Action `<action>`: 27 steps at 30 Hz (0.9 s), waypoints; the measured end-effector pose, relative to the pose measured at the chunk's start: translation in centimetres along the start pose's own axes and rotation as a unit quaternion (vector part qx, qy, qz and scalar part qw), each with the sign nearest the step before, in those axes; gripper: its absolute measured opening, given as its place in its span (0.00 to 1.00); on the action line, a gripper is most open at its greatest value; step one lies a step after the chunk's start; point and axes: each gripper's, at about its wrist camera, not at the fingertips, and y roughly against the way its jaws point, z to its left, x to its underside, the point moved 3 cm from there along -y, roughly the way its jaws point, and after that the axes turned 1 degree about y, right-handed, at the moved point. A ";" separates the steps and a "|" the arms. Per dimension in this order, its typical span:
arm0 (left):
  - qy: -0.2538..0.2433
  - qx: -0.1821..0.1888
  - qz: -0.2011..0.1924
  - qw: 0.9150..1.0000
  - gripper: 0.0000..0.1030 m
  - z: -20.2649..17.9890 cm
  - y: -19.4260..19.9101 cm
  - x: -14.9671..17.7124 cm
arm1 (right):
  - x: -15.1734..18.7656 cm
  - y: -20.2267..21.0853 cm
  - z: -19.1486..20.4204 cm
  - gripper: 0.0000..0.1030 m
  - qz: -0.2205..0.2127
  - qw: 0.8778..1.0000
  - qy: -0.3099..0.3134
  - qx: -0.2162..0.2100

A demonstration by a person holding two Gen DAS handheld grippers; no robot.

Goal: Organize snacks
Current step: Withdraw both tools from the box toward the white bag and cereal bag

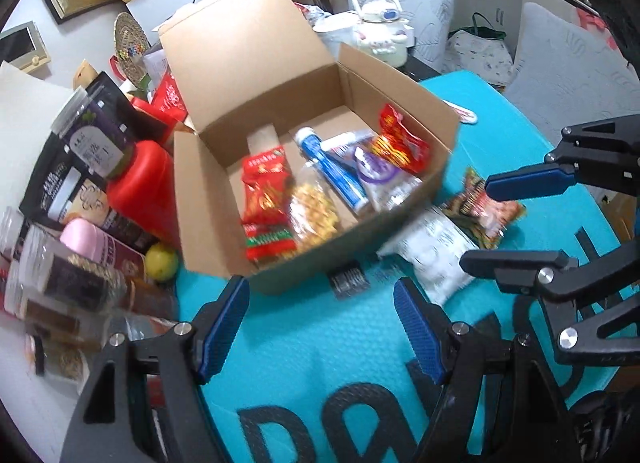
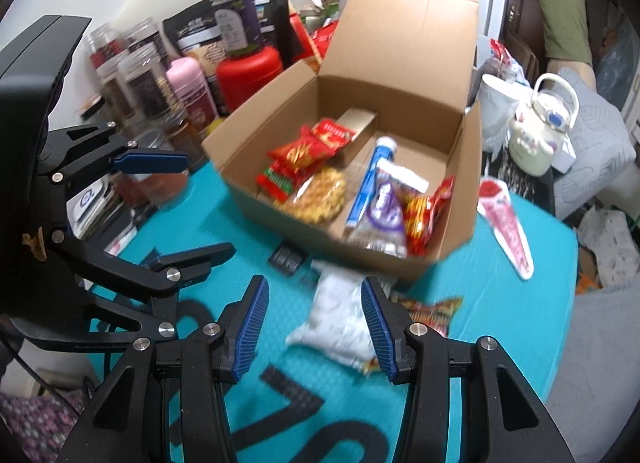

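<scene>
On the teal surface (image 2: 224, 223), the white packet (image 2: 340, 319) lay before the half-filled box (image 2: 280, 111), between the right gripper's (image 2: 314, 327) narrowly parted, empty fingers, the left gripper (image 1: 320, 327) wide and empty; a hasty pinch risked snagging the packet (image 2: 434, 311) beneath.

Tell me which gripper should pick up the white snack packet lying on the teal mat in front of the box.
Right. The right gripper is open with the white packet directly ahead of its fingers. The left gripper, also open, points at bare teal mat near the cardboard box, off to the packet's side.
</scene>
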 end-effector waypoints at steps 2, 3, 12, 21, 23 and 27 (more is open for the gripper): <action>-0.001 0.002 0.000 1.000 0.72 -0.6 0.0 0.7 | 1.4 0.0 0.4 0.47 0.008 1.000 -0.001 -0.006; -0.003 0.000 0.000 1.000 0.72 -0.9 0.0 1.1 | 1.8 0.0 0.5 0.47 0.011 1.000 -0.003 -0.008; 0.009 0.003 0.001 1.000 0.72 -3.3 -0.3 4.4 | 6.2 -0.5 1.3 0.47 0.036 0.999 -0.013 -0.018; 0.026 0.012 -0.002 1.000 0.72 -5.3 -0.7 5.8 | 9.3 -1.2 0.2 0.47 0.048 0.998 -0.033 -0.029; 0.032 0.014 -0.001 0.999 0.72 -5.6 -1.1 5.9 | 9.7 -1.5 -0.3 0.47 0.053 0.997 -0.037 -0.031; 0.043 0.016 -0.004 0.999 0.72 -6.3 -1.8 5.6 | 10.5 -2.0 -1.6 0.47 0.062 0.997 -0.044 -0.034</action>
